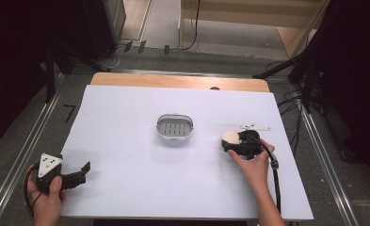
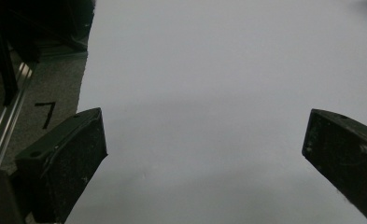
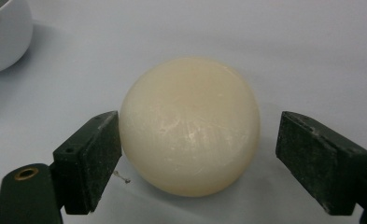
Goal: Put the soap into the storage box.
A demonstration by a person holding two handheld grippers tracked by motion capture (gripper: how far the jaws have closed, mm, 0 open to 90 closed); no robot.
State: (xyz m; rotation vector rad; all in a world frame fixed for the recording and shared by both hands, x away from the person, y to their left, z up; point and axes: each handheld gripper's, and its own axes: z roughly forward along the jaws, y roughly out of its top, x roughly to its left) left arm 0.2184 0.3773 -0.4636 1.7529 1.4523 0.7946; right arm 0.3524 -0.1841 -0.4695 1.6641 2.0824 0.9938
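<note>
A cream, rounded ball-like lump [image 3: 190, 126] lies on the white table [image 1: 126, 122], right of centre [image 1: 229, 137]. My right gripper [image 1: 230, 141] points left at it, with one black jaw on each side. In the right gripper view the gripper [image 3: 199, 144] has its left pad at the lump's edge, while a gap separates the right pad [image 3: 312, 154] from it. At the table's near left corner, my left gripper [image 1: 81, 171] is held wide open over bare table [image 2: 204, 144].
An oval white dish with a grey slatted insert [image 1: 174, 126] stands at the table's middle, and its rounded wall [image 3: 3, 37] is near the lump. Black stands and cables [image 1: 305, 80] flank the table on the floor.
</note>
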